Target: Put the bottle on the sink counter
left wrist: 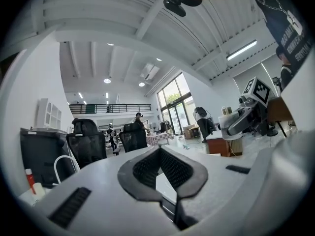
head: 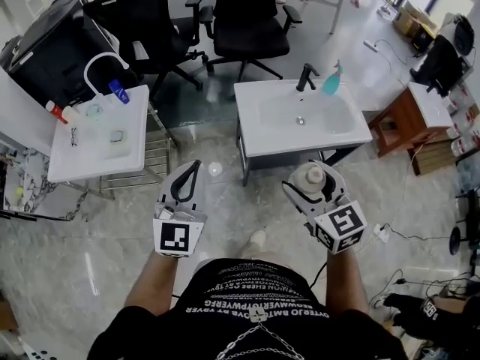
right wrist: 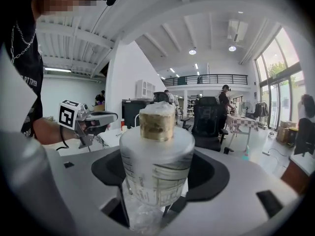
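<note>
Holding position, head view: both hand-held grippers are raised in front of the person's torso, above the marbled floor [head: 112,268]

Right hand-held gripper [head: 311,184]: jaws parted to the width of the bottle [head: 312,177] and clamped on its body. Right gripper view confirms this: right hand-held gripper [right wrist: 156,188] has the dark pads pressed on both sides of the lower part of the bottle [right wrist: 157,161]. Bottle is frosted and translucent, with a printed label, a gold band at the neck and a white top; the top points away from the camera, along the jaws.

Left hand-held gripper [head: 194,169]: nothing held. Left gripper view: left hand-held gripper [left wrist: 160,150] has its fingertips meeting, with only a diamond-shaped gap behind them between the curved pads.

Bottle location: in the air over the floor, short of the sink counter [head: 352,137] and not touching it.

Farther out: the sink counter is white with a basin sunk in it, a black faucet [head: 305,76] at its back edge and a teal dispenser [head: 331,81] just beside the faucet. A second white counter [head: 67,163] stands to the left, well apart, carrying a white faucet [head: 101,62] and several small items. A low wooden table [head: 397,118] is on the right. Black office chairs [head: 247,13] stand behind the counters
</note>
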